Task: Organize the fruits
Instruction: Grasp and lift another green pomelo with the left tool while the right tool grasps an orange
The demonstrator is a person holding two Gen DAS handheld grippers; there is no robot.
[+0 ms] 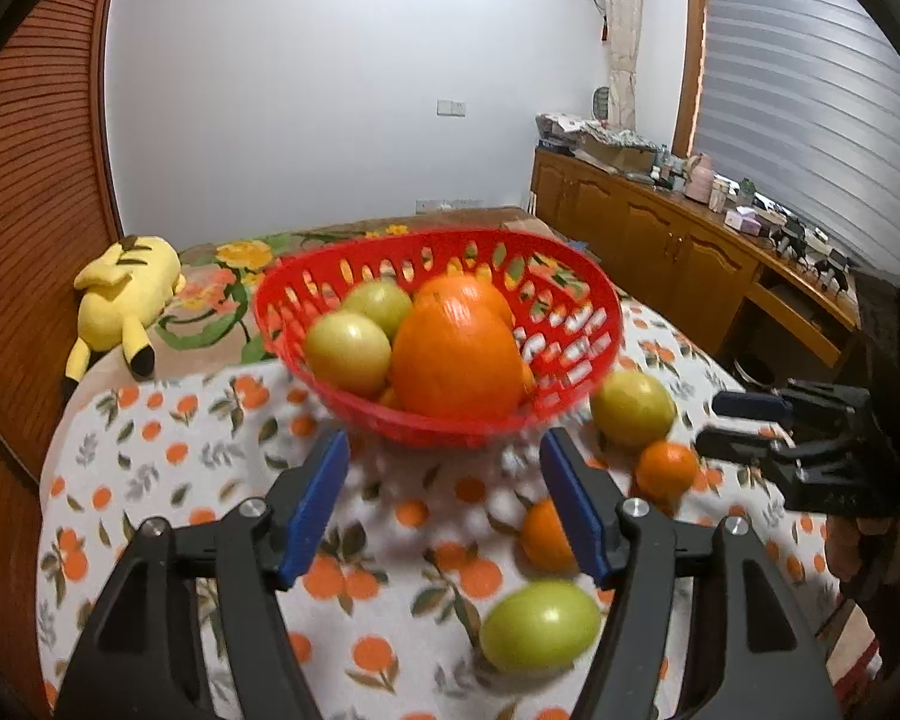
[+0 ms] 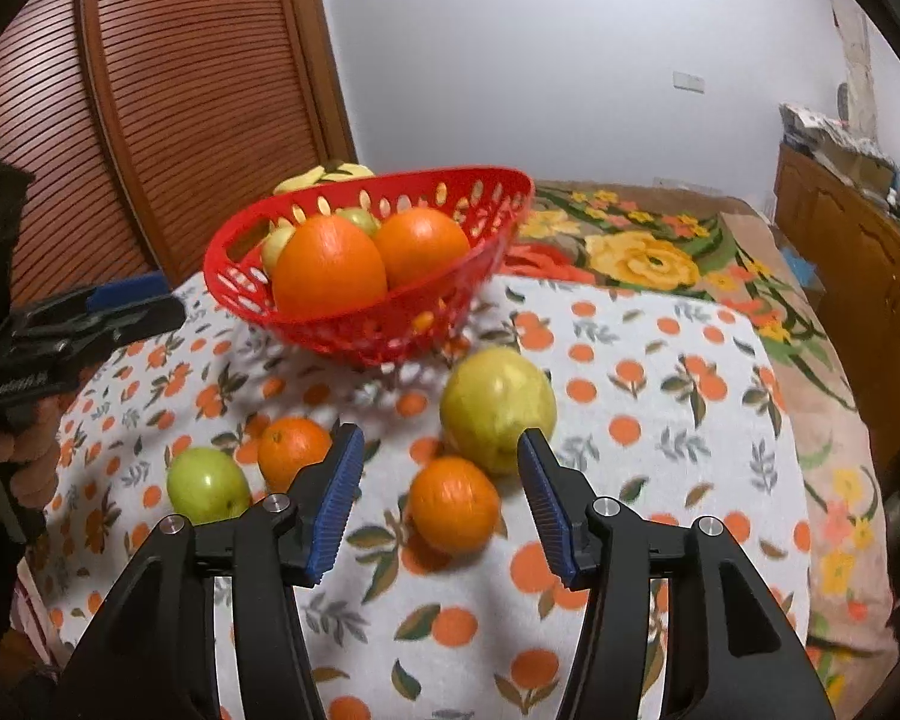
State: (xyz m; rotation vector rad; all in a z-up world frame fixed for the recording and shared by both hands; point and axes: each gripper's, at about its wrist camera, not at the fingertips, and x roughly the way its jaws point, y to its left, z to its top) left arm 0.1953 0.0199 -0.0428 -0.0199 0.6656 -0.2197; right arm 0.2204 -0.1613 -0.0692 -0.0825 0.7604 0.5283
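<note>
Fruit lies in two lots: two big oranges and two pale green fruits already sit in the red basket (image 2: 366,324), and four pieces wait loose on the orange-print cloth (image 2: 660,450) in front of it. From my right wrist view I count a large yellow-green fruit (image 2: 498,408), a small orange (image 2: 455,504) just beside it, another small orange (image 2: 294,450) and a green fruit (image 2: 207,485) to the left. My right tool (image 2: 441,495) stands apart and holds nothing, with the nearer small orange lying between its blue pads. My left tool (image 1: 444,501) is likewise apart and empty, aimed at the cloth below the basket; the green fruit (image 1: 540,624) sits low by its right finger. Both views are slightly smeared, so I can't be sure how close the pads are to the fruit. I judge this the reach for the next piece. Next I need to lower the right tool around the small orange, close gently, then lift it over the basket rim.
</note>
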